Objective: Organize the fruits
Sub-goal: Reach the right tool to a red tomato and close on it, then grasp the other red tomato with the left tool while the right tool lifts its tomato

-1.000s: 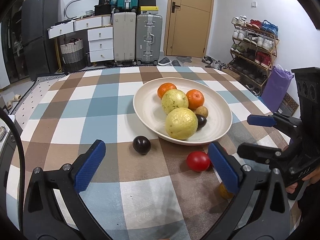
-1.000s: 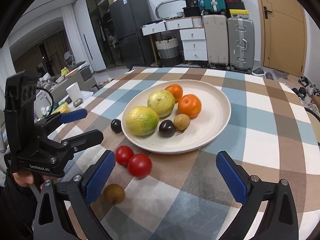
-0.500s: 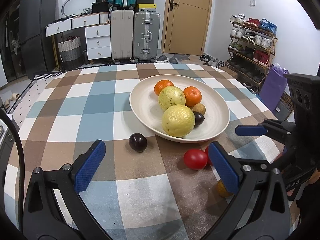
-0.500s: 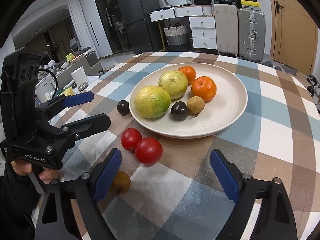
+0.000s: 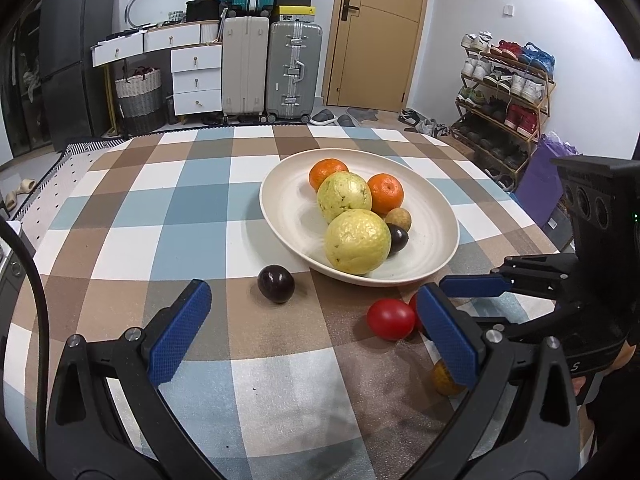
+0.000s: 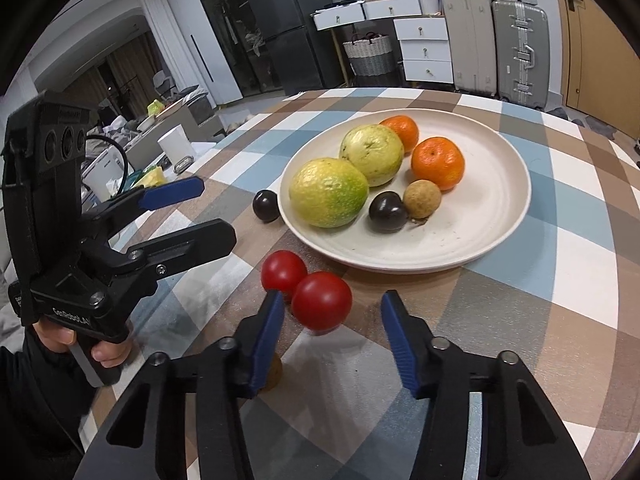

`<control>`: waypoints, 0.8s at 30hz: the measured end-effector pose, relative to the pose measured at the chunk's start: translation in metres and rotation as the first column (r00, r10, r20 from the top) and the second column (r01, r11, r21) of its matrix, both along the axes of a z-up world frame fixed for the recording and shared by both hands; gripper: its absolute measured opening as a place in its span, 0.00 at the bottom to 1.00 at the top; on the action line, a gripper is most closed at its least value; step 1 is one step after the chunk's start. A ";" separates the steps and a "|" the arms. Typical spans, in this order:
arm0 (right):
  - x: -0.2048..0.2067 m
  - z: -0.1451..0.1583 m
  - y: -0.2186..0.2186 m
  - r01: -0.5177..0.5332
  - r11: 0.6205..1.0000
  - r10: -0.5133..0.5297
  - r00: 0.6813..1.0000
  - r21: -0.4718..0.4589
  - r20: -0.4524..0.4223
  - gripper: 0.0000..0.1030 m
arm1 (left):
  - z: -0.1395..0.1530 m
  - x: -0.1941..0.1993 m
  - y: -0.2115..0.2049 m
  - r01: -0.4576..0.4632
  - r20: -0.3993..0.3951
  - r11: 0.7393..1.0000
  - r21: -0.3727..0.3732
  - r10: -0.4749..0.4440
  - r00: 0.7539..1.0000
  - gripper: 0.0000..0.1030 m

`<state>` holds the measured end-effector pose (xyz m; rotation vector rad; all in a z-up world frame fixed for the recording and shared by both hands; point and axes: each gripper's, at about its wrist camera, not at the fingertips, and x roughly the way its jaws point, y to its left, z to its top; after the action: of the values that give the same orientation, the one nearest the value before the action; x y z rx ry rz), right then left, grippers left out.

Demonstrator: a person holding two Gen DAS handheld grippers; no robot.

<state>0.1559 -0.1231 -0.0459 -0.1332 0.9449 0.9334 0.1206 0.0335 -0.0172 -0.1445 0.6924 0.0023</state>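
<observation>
A checked tablecloth [image 6: 560, 320] carries a cream plate [image 6: 480, 232] holding two yellow-green fruits, two oranges and two small ones. The left gripper [image 5: 316, 328] hangs with jaws wide and empty; a dark plum [image 5: 276, 283] lies at its twelve o'clock. The right gripper [image 6: 332, 328] has just been closing its jaws around the nearer red tomato [image 6: 322, 300], pads not yet touching. A second tomato [image 6: 283, 270] touches it at ten o'clock.

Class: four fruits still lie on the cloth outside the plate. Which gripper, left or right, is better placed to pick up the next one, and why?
Right. The right gripper has been closing its fingers around the nearer red tomato, pads not yet touching. The left gripper hangs open over bare cloth, the dark plum beyond its fingers.
</observation>
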 end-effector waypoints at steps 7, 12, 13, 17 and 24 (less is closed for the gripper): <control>-0.003 -0.002 0.006 -0.030 0.999 0.030 1.000 -0.017 0.004 0.39 | 0.001 0.000 -0.001 0.002 -0.009 1.000 -0.006 -0.002 1.000 0.99; -0.001 -0.002 0.005 -0.030 0.999 0.030 1.000 -0.012 -0.004 0.32 | 0.000 0.000 -0.002 0.006 -0.013 1.000 -0.006 -0.006 1.000 0.99; -0.001 -0.002 0.005 -0.031 0.999 0.031 1.000 -0.011 -0.003 0.32 | 0.000 0.000 -0.002 0.007 -0.013 1.000 -0.008 -0.007 1.000 0.99; -0.003 0.003 0.002 -0.023 1.000 0.022 1.000 0.005 0.021 0.32 | -0.001 0.001 -0.002 0.017 -0.021 1.000 -0.012 -0.017 1.000 0.99; -0.004 0.022 -0.018 0.024 0.995 -0.032 0.996 0.097 0.083 0.32 | -0.007 0.004 -0.009 0.067 -0.058 0.997 -0.029 -0.068 0.996 0.99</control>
<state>0.1521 -0.1415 -0.0235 -0.0769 0.8208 0.9388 0.1247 0.0245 -0.0241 -0.1470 0.7561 -0.0676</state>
